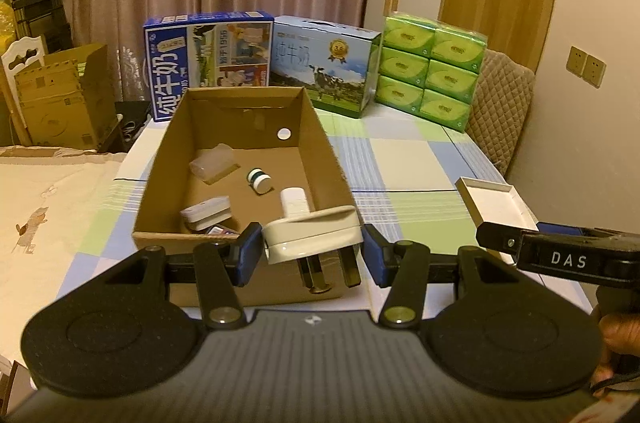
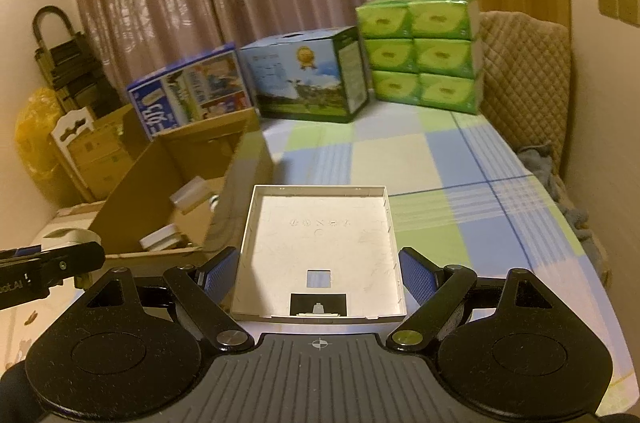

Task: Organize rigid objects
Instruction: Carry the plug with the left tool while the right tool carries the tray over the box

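My left gripper [image 1: 312, 251] is shut on a cream three-pin plug adapter [image 1: 310, 233], its pins pointing down, held just above the near wall of an open cardboard box [image 1: 240, 239]. Inside the box lie a clear plastic case [image 1: 212, 161], a small white-and-green bottle [image 1: 259, 180], a white block [image 1: 294, 201] and a white flat case [image 1: 206, 213]. My right gripper [image 2: 320, 273] is shut on a shallow white square tray-like cover [image 2: 320, 247], held right of the box [image 2: 160, 183] over the checked tablecloth [image 2: 460, 183]. The same cover [image 1: 494, 201] shows at the right of the left wrist view.
Two milk cartons [image 1: 208, 59] [image 1: 324, 63] and a stack of green tissue packs [image 1: 432, 67] stand along the table's far edge. A quilted chair back [image 1: 500, 103] is at the far right. Cardboard boxes [image 1: 56, 95] sit on the floor at left.
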A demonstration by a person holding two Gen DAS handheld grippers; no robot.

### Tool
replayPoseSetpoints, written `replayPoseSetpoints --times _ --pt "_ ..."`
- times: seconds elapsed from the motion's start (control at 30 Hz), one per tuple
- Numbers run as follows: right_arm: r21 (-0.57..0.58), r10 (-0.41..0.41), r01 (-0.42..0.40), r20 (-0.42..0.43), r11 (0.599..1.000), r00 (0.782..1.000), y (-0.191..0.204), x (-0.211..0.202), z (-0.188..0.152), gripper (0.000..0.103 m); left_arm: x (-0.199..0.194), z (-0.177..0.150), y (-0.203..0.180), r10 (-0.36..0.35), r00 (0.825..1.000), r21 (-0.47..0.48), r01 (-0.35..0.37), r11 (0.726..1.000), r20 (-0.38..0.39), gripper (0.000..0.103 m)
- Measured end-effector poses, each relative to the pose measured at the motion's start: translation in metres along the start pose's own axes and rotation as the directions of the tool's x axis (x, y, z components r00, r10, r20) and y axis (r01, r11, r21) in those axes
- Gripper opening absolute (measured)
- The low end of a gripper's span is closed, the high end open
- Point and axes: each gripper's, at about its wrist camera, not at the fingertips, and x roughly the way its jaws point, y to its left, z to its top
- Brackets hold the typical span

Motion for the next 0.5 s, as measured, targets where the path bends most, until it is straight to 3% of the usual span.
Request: replayPoseSetpoints --times 0.5 --pt "-0.041 0.022 -0.022 -0.015 0.999 1.000 0.018 0.008 -0.001 0.082 -0.001 0.005 0.028 0.030 0.999 -0.039 -0.030 0.999 0.013 0.048"
